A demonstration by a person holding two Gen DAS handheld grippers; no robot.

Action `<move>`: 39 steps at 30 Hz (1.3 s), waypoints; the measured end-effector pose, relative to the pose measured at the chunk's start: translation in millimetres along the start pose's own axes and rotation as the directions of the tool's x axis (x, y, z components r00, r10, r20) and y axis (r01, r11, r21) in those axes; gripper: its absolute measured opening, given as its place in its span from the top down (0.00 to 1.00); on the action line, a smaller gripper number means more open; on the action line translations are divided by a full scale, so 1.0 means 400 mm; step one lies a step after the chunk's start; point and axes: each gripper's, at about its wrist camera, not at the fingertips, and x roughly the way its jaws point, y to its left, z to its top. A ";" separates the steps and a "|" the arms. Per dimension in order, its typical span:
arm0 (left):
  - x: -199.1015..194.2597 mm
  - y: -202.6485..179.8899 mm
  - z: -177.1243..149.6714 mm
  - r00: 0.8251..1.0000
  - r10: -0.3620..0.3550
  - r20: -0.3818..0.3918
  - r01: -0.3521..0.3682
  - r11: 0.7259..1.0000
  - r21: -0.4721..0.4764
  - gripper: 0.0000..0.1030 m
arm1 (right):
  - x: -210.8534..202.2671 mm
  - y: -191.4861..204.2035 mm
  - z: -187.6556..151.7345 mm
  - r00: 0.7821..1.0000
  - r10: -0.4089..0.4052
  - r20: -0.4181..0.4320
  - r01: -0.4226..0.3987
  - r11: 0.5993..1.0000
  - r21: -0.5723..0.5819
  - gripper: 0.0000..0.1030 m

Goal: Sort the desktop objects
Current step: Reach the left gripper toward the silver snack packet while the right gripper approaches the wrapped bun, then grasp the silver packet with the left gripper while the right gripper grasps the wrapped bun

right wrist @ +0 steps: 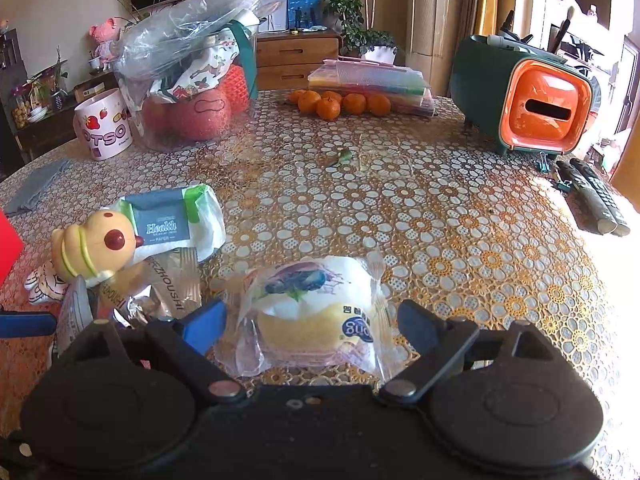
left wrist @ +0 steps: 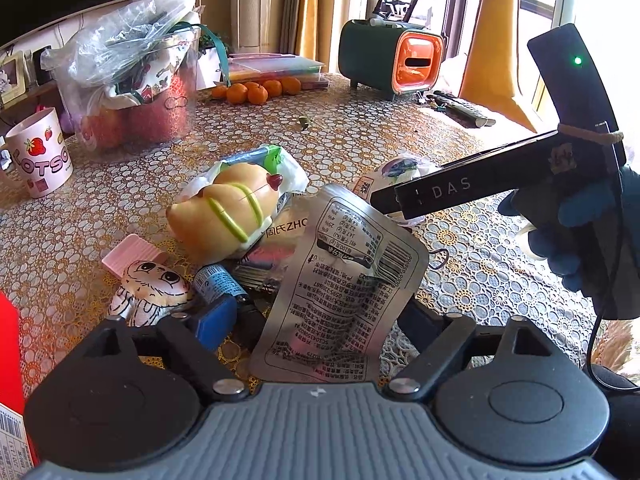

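Observation:
My left gripper (left wrist: pixel 320 320) is open, its blue fingers either side of a silver foil snack pouch (left wrist: pixel 340 280) that stands tilted between them; whether they touch it I cannot tell. Behind it lie a yellow squishy toy (left wrist: pixel 228 212), a tissue pack (left wrist: pixel 276 160) and a blue battery (left wrist: pixel 218 282). My right gripper (right wrist: pixel 316 324) is open around a wrapped cake (right wrist: pixel 316 316) on the table, fingers apart from it. The right gripper body (left wrist: pixel 500 184) shows at right in the left wrist view. The toy (right wrist: pixel 96 244) and tissue pack (right wrist: pixel 168 220) lie left in the right wrist view.
A clear bin with bags (right wrist: pixel 192 80), a pink mug (right wrist: pixel 106 128), oranges (right wrist: pixel 340 104), a green-orange tissue box (right wrist: pixel 524 100) and remotes (right wrist: pixel 596 200) stand around the floral tablecloth (right wrist: pixel 400 220). A cartoon pouch (left wrist: pixel 148 292) and pink piece (left wrist: pixel 132 256) lie left.

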 end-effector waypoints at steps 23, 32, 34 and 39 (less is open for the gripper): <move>-0.028 -0.029 0.015 0.999 0.034 -0.011 -0.034 0.998 -0.046 0.49 | -0.055 -0.007 -0.008 1.000 0.005 0.018 -0.005 1.000 0.011 0.36; -0.081 -0.048 0.019 0.998 0.068 -0.015 -0.069 0.994 -0.080 0.49 | -0.146 -0.021 -0.035 0.999 0.011 0.030 -0.011 1.000 0.007 0.37; -0.101 -0.053 0.018 0.997 0.078 -0.014 -0.079 0.993 -0.087 0.49 | -0.172 -0.020 -0.043 0.999 0.019 0.032 -0.019 1.000 0.003 0.37; -0.161 -0.066 0.013 0.995 0.101 -0.002 -0.101 0.990 -0.098 0.49 | -0.240 -0.008 -0.059 0.998 0.044 0.043 -0.044 0.999 -0.001 0.37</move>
